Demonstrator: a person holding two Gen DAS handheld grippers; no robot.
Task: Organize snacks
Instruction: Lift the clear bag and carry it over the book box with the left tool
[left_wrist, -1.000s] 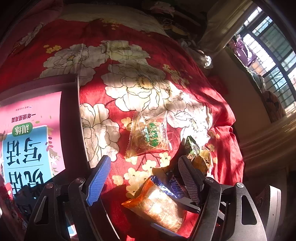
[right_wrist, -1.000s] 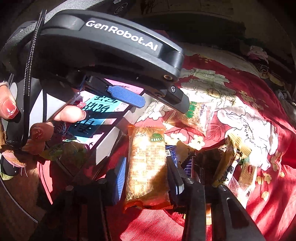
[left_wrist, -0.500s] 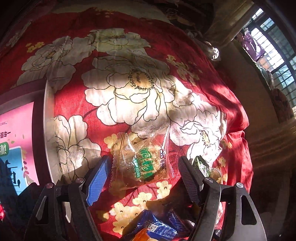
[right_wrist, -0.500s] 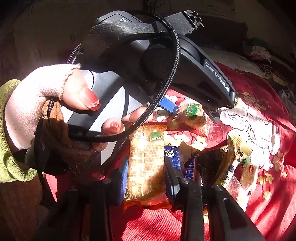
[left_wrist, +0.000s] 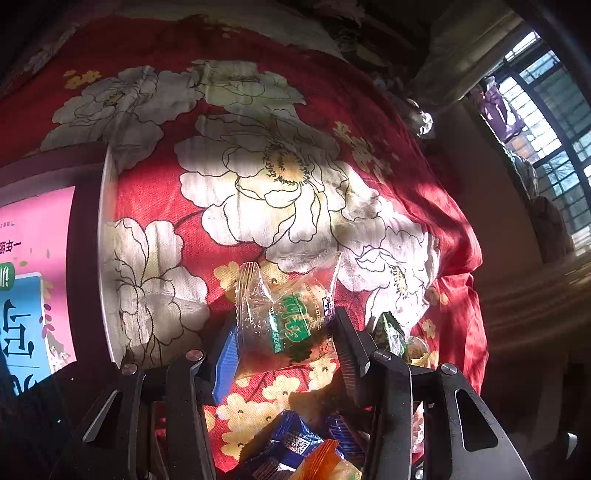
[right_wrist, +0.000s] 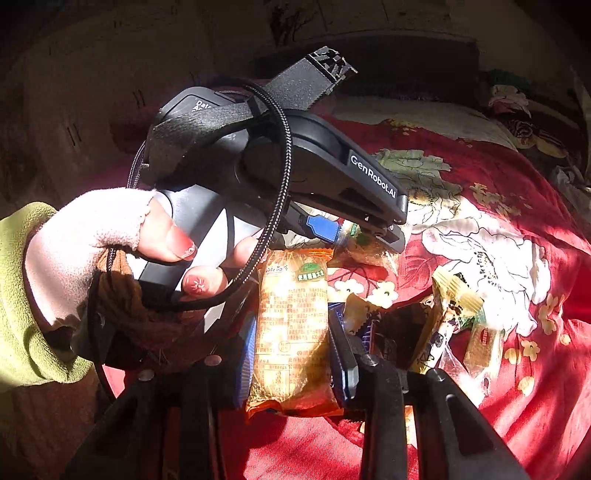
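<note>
My left gripper has closed on a clear snack packet with a green label lying on the red flowered cloth; both pads touch its sides. It also shows in the right wrist view, between the left gripper's fingers. My right gripper is shut on a long orange snack packet and holds it upright in view. Blue wrapped snacks lie just below the left gripper.
A dark tray with a pink and blue booklet sits at the left. Several loose wrapped snacks lie right of the right gripper. A window and the cloth's edge are at the right.
My left gripper moved forward over the clear packet and its jaws closed in on it. The right gripper kept its hold on the orange packet with little movement.
</note>
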